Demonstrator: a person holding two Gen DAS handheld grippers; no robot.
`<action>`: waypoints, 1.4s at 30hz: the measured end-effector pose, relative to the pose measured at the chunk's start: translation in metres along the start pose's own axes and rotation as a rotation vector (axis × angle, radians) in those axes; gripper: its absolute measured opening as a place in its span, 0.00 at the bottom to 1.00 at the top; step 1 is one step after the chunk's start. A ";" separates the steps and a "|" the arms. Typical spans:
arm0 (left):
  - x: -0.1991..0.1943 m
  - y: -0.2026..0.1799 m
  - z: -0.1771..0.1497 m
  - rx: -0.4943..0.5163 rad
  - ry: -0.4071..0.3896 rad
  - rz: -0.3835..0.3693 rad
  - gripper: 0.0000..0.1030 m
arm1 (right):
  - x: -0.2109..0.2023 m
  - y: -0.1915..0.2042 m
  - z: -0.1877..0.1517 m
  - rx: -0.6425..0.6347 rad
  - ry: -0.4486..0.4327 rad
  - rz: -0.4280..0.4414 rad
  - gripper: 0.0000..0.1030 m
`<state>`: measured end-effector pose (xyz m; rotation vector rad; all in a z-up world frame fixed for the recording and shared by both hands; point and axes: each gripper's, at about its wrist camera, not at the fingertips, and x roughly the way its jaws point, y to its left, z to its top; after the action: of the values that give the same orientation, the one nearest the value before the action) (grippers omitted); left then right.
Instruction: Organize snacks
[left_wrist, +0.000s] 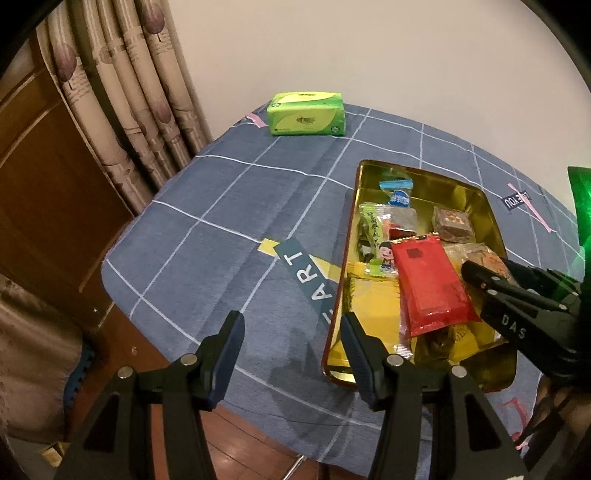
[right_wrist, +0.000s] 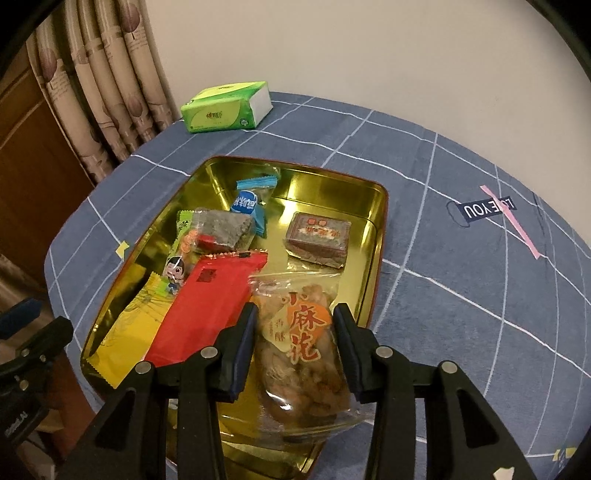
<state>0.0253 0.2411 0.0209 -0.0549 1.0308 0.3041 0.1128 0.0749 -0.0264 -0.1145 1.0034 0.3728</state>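
Blue checked cloth covers the tabletop (right_wrist: 461, 277); a gold tray (right_wrist: 373, 236) holds wrapped snacks. Right tool (right_wrist: 293, 347) straddles a clear bag of fried twists (right_wrist: 299, 343) at the tray's near right, pads at its sides, contact uncertain. Left tool (left_wrist: 291, 347) stands open and empty over the cloth, just left of the tray. A green tissue pack (right_wrist: 225, 107) lies far left.

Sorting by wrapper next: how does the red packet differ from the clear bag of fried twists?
The red packet is opaque, flat and lies free; the clear bag of fried twists shows its contents, bulges, and sits between the right gripper fingers. Both are in the gold tray.
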 end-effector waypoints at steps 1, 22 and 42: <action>0.001 0.000 0.000 -0.003 0.004 -0.005 0.54 | 0.000 0.000 0.000 0.001 0.002 0.002 0.39; -0.001 -0.014 -0.004 0.054 0.005 0.002 0.54 | -0.069 0.001 -0.028 0.014 -0.125 -0.041 0.86; -0.001 -0.019 -0.007 0.075 0.012 0.016 0.54 | -0.070 0.010 -0.051 -0.014 -0.077 -0.078 0.92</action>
<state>0.0241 0.2213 0.0161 0.0193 1.0544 0.2799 0.0345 0.0534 0.0059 -0.1507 0.9178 0.3111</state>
